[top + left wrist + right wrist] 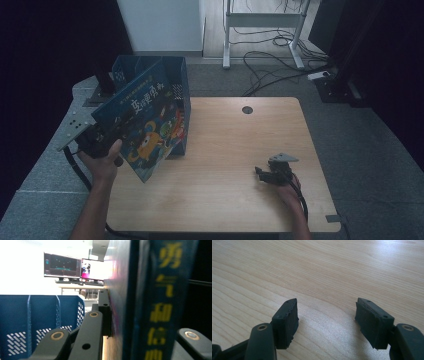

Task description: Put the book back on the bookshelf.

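Pale wooden table carries a blue perforated plastic file rack at its far left, and tilted against the rack's front is a dark blue picture book clamped in the left gripper. Likely next: slotting it upright into a compartment. Yellow Chinese characters run down its spine, too blurred to read. The right gripper rests wide open, holding nothing.

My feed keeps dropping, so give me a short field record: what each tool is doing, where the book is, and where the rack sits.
left tool: shut on the book, gripping it near the spine edge
book: picture book with a blue cover, lifted and tilted, beside the front of the file rack
file rack: blue, perforated walls, upright at the table's far left corner
right tool: open, holding nothing, low over bare wood
table: light wood, round cable hole near the far edge
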`<state>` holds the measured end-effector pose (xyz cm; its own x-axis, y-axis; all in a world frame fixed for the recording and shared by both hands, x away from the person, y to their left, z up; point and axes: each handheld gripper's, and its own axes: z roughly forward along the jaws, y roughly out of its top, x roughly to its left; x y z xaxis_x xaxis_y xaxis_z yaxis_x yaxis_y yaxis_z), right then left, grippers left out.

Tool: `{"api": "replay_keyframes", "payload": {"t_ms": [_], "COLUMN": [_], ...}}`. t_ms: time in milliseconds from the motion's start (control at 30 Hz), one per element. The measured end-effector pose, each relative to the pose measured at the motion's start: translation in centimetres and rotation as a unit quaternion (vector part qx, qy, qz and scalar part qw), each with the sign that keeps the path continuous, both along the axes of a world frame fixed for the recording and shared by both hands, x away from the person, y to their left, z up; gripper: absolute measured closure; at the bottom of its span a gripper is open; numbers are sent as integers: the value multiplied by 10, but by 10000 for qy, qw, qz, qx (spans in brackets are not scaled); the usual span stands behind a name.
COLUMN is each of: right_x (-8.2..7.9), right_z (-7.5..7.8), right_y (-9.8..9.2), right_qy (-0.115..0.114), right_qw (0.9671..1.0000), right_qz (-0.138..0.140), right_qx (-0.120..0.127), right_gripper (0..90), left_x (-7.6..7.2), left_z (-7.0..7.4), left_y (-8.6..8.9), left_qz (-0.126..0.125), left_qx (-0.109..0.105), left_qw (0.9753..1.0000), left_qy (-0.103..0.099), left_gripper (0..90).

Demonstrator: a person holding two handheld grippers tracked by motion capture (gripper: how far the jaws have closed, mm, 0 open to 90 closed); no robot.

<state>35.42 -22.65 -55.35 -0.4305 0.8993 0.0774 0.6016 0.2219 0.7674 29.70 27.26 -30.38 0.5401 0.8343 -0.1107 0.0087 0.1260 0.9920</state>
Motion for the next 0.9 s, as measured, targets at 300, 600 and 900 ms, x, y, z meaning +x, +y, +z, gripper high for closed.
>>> {"api": "replay_keyframes", "payload": {"t_ms": [300, 600, 900], "right_x": [-1, 0, 0], "right_z": [0, 0, 0], "right_y": [0, 0, -1], "right_qy": [6, -5, 3], "right_qw": [10000, 10000, 10000], "right_qz": [-3, -9, -10], "right_qx": [-17, 6, 26], "right_gripper": [335, 334, 334], "left_x": [7, 15, 25], "left_z": [6, 8, 10], "left_y": [4, 4, -1], "left_qz": [153, 309, 478], "left_qx": [-20, -27, -22], "left_qw": [9999, 9995, 9989], "left_qy": [33, 27, 11], "left_gripper": [818, 818, 818]}}
